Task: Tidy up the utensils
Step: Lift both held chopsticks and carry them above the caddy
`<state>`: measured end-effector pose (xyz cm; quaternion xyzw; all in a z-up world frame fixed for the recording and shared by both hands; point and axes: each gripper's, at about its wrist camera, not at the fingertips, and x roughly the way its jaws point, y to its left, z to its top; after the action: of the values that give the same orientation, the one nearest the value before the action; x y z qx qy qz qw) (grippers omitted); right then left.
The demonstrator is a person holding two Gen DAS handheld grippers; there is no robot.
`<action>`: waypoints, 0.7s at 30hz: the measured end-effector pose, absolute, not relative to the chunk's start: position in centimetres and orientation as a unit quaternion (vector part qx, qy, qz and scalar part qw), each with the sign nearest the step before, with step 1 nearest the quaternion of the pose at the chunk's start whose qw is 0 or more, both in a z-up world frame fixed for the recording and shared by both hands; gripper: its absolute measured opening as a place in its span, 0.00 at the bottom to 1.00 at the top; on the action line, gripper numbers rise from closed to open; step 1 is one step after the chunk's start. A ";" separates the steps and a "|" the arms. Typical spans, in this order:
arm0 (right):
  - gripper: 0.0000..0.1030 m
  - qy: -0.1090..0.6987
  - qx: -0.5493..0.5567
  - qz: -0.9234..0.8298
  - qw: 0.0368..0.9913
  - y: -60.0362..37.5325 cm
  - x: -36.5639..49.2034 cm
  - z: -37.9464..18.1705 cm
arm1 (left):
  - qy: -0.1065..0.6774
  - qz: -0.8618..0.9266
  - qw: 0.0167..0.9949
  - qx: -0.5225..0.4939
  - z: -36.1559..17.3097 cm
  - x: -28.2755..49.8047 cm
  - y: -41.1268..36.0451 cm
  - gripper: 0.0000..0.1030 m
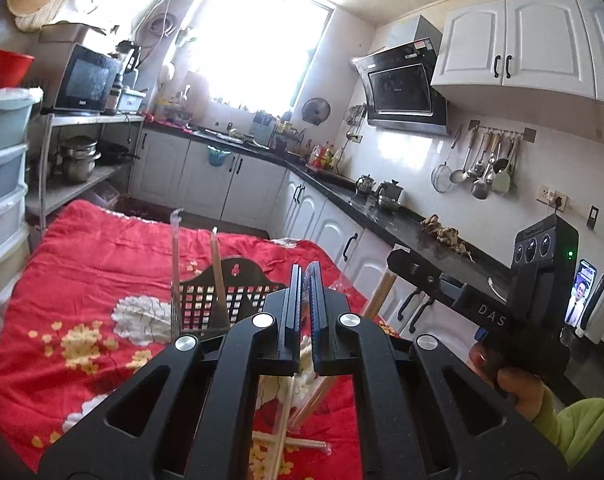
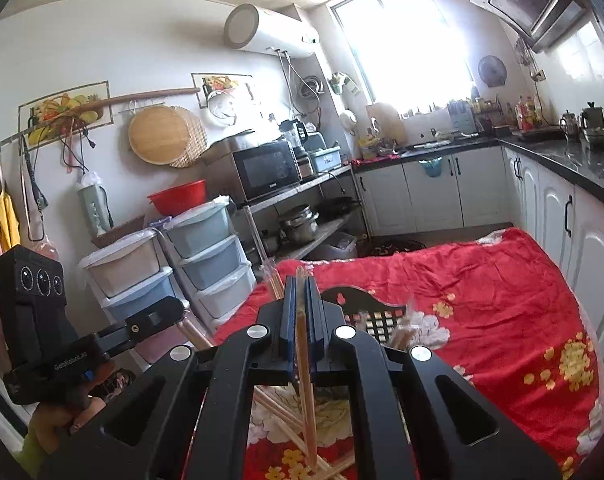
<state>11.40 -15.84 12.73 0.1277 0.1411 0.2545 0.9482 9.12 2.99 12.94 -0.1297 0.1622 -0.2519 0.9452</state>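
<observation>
Clamped between the right gripper's (image 2: 301, 292) jaws is one wrapped chopstick (image 2: 304, 368), standing nearly upright with its lower end hanging over the bed. Beside it, the left gripper (image 1: 305, 280) has its jaws pressed together, apparently on a bit of clear plastic wrapper (image 1: 311, 276), though I can't be sure. Below both lie more loose chopsticks (image 1: 298, 420), crossed on the red floral quilt (image 1: 94, 264). Just beyond stands a black lattice utensil holder (image 1: 206, 300) with two chopsticks (image 1: 218, 276) upright in it. White kitchen cabinets (image 1: 238, 176) line the far walls.
</observation>
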 end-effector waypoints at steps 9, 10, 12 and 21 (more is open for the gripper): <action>0.05 0.119 0.117 0.262 0.951 -15.0 11.8 14.8 | 0.138 -0.250 0.952 -0.114 15.1 9.5 2.4 0.01; 0.05 0.115 0.115 0.262 0.951 -14.8 11.9 15.1 | 0.134 -0.249 0.953 -0.111 15.4 9.5 2.3 0.01; 0.05 0.108 0.112 0.263 0.952 -14.7 12.2 15.7 | 0.129 -0.249 0.954 -0.108 16.0 9.6 2.2 0.01; 0.05 0.071 0.118 0.255 0.957 -14.8 14.1 18.8 | 0.101 -0.240 0.960 -0.104 18.4 10.1 2.2 0.01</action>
<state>14.14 -14.83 18.77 0.1182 0.0712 0.2549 0.9571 10.13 2.18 18.40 -0.1038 0.1005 -0.2402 0.9599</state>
